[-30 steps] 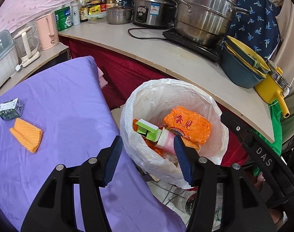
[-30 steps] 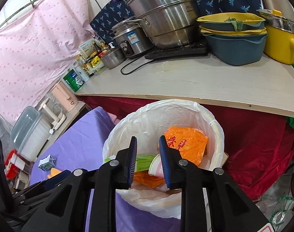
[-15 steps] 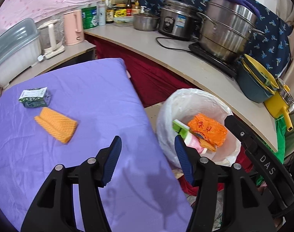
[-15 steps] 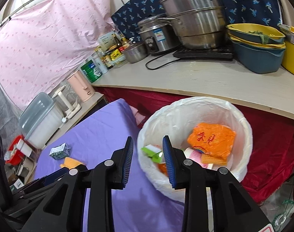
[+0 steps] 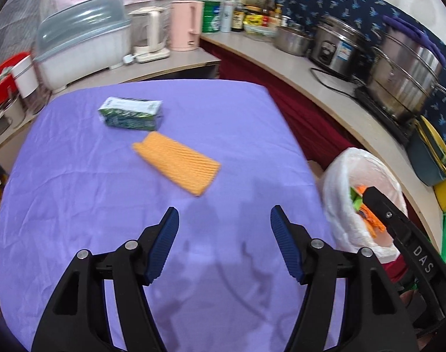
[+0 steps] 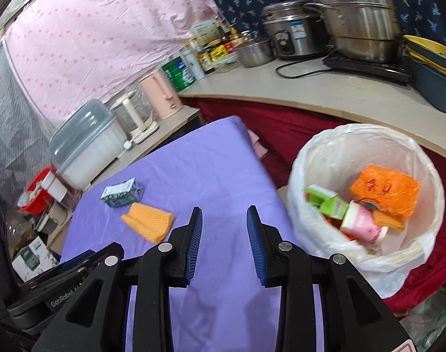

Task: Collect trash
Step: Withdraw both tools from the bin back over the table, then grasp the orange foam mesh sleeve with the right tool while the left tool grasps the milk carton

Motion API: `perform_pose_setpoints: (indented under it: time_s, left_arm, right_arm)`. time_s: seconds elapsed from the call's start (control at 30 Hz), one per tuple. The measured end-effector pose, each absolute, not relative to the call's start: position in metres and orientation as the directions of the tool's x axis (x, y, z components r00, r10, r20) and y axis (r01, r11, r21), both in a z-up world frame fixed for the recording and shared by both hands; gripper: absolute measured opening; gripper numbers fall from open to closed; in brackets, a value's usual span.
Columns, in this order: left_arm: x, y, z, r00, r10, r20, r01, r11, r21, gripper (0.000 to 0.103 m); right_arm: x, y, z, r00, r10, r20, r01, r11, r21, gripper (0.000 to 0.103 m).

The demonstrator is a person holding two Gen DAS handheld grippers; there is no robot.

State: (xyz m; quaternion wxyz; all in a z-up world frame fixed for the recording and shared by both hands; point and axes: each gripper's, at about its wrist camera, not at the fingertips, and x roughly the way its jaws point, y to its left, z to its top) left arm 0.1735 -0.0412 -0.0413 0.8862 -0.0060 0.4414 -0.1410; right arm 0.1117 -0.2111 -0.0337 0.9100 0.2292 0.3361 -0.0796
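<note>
An orange foam net sleeve (image 5: 176, 162) (image 6: 148, 222) lies on the purple table cloth (image 5: 76, 190) (image 6: 205, 173), and a green and white carton (image 5: 131, 113) (image 6: 122, 192) lies just beyond it. My left gripper (image 5: 224, 228) hovers over the cloth short of the sleeve; its jaws are opening with nothing between them. My right gripper (image 6: 224, 230) hangs over the cloth's right side, jaws apart and empty. To the right stands a white-bagged bin (image 5: 340, 182) (image 6: 319, 158) with an orange bag, green cartons and a pink cup inside.
A curved counter (image 6: 340, 88) behind carries steel pots, a rice cooker, bottles and stacked bowls. A pink kettle (image 5: 184, 25), a white kettle and a lidded plastic box (image 5: 79, 47) stand on a side shelf. Red cloth hangs below the counter.
Both views have swung left, away from the bin and onto the purple cloth. The orange sleeve and the carton are now nearer the middle. The left jaws stand wider apart.
</note>
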Motion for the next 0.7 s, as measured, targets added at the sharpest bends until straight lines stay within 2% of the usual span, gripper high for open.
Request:
perform_pose_setpoints:
  time_s: [0.6, 0.7]
  left_arm:
    - [0.211, 0.097, -0.071, 0.57, -0.083, -0.818, -0.026, 0.993, -0.119, 0.062]
    - [0.22, 0.111, -0.076, 0.559, -0.078, -0.826, -0.055, 0.99, -0.131, 0.063]
  right_arm:
    - [0.194, -0.086, -0.077, 0.665, 0.179, -0.725, 0.085, 0.947, 0.311, 0.031]
    - [0.211, -0.074, -0.088, 0.641, 0.184, -0.745, 0.064, 0.955, 0.29, 0.037]
